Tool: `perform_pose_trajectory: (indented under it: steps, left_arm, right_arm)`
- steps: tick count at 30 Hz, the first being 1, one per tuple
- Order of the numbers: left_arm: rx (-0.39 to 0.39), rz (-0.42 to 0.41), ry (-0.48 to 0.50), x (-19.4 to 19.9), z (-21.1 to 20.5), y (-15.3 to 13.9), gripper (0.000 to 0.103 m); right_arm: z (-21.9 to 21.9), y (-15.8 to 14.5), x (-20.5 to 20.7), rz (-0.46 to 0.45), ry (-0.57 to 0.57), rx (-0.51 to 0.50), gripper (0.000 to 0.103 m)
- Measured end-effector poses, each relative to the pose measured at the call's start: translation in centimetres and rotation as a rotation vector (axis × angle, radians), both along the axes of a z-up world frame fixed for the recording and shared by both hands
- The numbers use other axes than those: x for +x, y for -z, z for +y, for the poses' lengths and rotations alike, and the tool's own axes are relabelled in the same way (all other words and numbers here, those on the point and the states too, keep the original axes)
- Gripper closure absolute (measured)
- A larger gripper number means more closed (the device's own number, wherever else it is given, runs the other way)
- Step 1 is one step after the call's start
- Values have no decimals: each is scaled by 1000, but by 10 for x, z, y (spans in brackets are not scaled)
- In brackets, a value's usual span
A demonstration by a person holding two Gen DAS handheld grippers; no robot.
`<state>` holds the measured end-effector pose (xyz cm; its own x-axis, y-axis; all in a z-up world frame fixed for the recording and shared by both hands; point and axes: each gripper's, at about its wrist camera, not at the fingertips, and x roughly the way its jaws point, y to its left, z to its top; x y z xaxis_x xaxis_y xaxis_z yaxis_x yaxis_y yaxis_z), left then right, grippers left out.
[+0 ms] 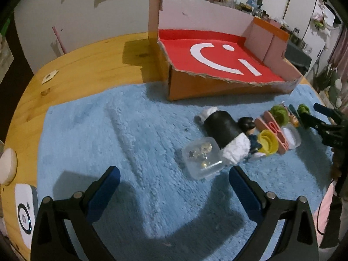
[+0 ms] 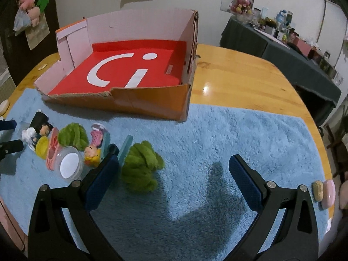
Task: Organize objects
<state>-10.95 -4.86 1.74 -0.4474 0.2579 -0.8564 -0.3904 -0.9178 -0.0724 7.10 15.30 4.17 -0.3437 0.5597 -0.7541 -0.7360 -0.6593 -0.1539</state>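
On a round wooden table (image 2: 239,74) lies a fluffy blue mat (image 1: 130,130), and at its far edge sits a shallow cardboard box (image 1: 208,87) with a torn front wall and a red floor printed with white shapes; nothing lies inside it.

A cluster of small objects rests on the mat, in front of the box. From the left wrist view, a clear plastic case (image 1: 203,157) holding small shiny pieces lies closest, just ahead of the left gripper (image 1: 174,179), whose blue-padded fingers are spread wide with nothing between them. Touching the case is a black cylinder with white fluffy ends (image 1: 221,130). Beside it lie a dark-haired figurine (image 1: 250,130), a yellow cap (image 1: 267,144), a pink flat piece (image 1: 274,130) and a round clear container with a white lid (image 2: 69,166).

From the right wrist view, the right gripper (image 2: 174,168) also hangs over the mat with its fingers wide apart and empty. A bundle of green yarn (image 2: 141,167) lies just beside its left finger. A second green bundle (image 2: 72,136) sits farther back, next to a blond figurine in pink (image 2: 93,150) lying on its back. Two pale teal strips (image 2: 126,146), possibly clips, stand between the figurine and the nearer yarn.

At the table's right edge, off the mat, rest a peanut (image 2: 317,190) and a pink oval object (image 2: 328,193), touching each other.
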Motion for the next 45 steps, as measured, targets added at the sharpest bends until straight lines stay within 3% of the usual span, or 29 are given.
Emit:
perform_pose_trajectory:
  steps: [13,20,25,29,31,37,40,45]
  left_arm:
    - [-75,49,-11,-8,-9,1,2]
    - [-67,73,14,-6,5,0,13]
    - [-47,75,20,-7,10,-1,21]
    - [-31,88,40,-3,13,-3,33]
    - [-24,95,47,0,14,-3,37]
    - [2,131,51,9,15,-3,56]
    - [10,142,36,10,14,-3,60]
    - [9,160,18,12,11,-7,62]
  right_arm:
    - [7,4,2,-20,17,-17,0]
    - [7,3,-3,-26,7,-11,1]
    - [8,5,-3,-6,-4,-46,19]
    - [2,6,-3,3,-23,-46,33]
    - [-3,8,-4,9,-40,-51,46]
    - [-11,8,0,33,-52,-36,65]
    - [-13,7,1,45,-51,-36,72]
    - [-13,3,3,62,-44,-36,72]
